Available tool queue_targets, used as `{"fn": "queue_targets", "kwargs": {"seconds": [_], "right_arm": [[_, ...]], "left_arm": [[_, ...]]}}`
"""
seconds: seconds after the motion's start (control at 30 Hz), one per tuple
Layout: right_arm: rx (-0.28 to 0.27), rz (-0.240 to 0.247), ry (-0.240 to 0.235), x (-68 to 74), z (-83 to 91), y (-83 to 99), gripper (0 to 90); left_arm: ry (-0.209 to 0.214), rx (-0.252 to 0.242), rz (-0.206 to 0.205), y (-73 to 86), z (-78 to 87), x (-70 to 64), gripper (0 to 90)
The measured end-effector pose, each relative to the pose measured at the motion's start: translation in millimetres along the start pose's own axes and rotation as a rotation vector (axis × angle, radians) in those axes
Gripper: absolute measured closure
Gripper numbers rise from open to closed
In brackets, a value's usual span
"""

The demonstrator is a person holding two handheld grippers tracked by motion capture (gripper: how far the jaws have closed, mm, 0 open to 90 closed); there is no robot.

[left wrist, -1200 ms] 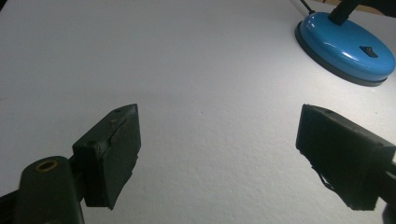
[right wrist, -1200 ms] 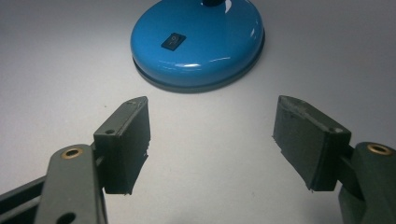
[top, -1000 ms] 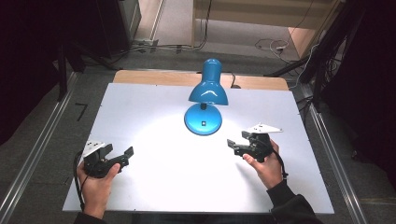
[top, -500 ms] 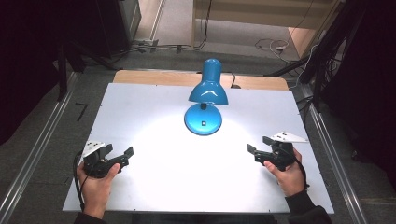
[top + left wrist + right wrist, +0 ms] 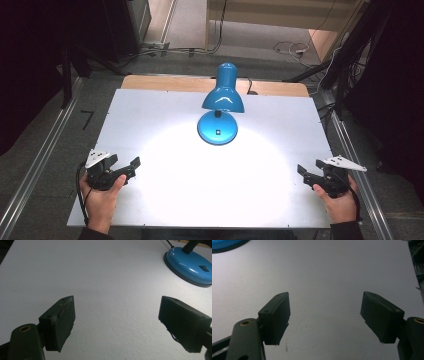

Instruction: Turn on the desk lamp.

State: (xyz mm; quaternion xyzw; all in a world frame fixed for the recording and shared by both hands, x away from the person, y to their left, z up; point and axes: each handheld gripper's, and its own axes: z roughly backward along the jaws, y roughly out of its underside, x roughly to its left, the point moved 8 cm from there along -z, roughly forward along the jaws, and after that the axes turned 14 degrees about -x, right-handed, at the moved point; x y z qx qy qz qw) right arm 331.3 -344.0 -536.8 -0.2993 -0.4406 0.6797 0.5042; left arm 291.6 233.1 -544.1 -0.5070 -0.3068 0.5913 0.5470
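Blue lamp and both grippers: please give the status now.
Left gripper open, empty, near table edge. Right gripper open, empty, at right edge. Blue lamp lit, upright, untouched at table centre-back. Nothing between.

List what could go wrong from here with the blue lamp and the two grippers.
1. The lamp carries its shade out over a small round base; a one-sided push from either gripper might tip it.
2. Its cord runs off the back table edge and could snag if the lamp is dragged.
3. The left gripper and right gripper sit open, far out near the table's front corners, so any reach is long.
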Motion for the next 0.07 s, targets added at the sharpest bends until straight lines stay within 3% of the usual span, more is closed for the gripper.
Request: {"fn": "queue_targets", "kwargs": {"seconds": [0.07], "right_arm": [[0.012, -0.015, 0.027, -9.6, 3.5, 5.8, 21.9]], "left_arm": [[-0.001, 0.0, -0.002, -0.4, 0.4, -0.1, 14.8]]}}
